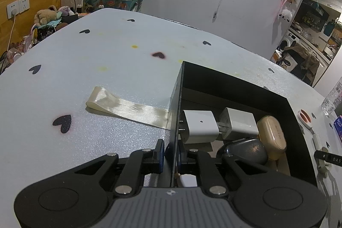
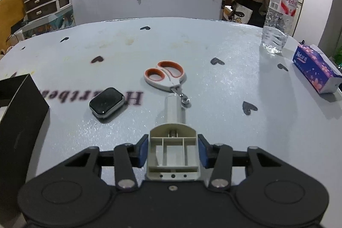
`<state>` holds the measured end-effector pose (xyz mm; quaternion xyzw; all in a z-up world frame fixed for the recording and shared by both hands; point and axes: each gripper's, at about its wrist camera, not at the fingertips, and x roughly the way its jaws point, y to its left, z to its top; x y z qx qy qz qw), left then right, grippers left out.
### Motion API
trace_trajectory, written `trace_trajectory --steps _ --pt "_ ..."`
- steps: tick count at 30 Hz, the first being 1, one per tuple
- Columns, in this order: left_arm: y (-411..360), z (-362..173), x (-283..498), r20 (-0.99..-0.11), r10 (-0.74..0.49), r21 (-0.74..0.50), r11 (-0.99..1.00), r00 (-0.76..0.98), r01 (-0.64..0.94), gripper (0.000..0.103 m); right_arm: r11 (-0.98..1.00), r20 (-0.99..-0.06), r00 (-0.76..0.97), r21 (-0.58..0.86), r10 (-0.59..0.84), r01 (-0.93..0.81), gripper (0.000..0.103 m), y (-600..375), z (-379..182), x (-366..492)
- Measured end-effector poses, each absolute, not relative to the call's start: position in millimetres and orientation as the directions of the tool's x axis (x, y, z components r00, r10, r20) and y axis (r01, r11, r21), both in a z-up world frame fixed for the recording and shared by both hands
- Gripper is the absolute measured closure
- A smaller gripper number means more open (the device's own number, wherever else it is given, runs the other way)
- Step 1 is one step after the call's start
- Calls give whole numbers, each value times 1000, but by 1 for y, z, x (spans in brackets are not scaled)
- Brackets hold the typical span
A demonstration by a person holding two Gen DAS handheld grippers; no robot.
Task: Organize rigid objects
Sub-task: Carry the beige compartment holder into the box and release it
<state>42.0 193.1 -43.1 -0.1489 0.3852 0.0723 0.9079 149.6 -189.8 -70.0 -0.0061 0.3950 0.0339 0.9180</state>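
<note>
My left gripper [image 1: 172, 153] is shut on the left wall of an open black box [image 1: 235, 82], one pad on each side of the wall. Inside lie two white chargers [image 1: 201, 125], a beige case [image 1: 272, 136] and a dark grey rounded device [image 1: 245, 150]. My right gripper [image 2: 173, 151] is shut on a beige ribbed plastic piece [image 2: 173, 155] with a white cylindrical stem [image 2: 173, 109] pointing away from me. Orange-handled scissors [image 2: 165, 76] lie just beyond the stem's end. A strapless smartwatch [image 2: 106, 103] rests on the table to the left.
A cream ribbon [image 1: 126, 107] trails from the box's left wall across the heart-print table. A water bottle [image 2: 277, 14] and a purple tissue pack [image 2: 316, 69] stand at the far right. The black box's corner [image 2: 19, 112] rises close on my right gripper's left.
</note>
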Motion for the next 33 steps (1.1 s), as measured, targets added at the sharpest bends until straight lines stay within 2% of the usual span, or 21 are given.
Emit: trace_trajectory --steps 7,11,15,21,25,33 --pt "193 -44 42 -721 20 -210 946 693 -246 91 985 -652 740 67 165 -160 56 -173 -36 137" --pt "193 -44 42 -721 19 -211 946 692 -246 91 931 -570 748 89 339 -354 56 -147 -5 119" --pt "193 -44 41 -721 18 -213 946 693 -246 91 826 -535 681 61 501 -560 56 -115 12 103" --pt "192 -43 41 -721 17 -212 947 693 -243 91 612 -582 499 -4 642 -791 56 -70 15 89" --pt "193 -43 41 -720 14 -216 946 694 -243 91 427 -631 373 -72 680 -901 56 -45 12 78" --pt "194 -43 40 -719 9 -225 943 695 -244 91 274 -681 233 -50 694 -960 56 -22 11 84"
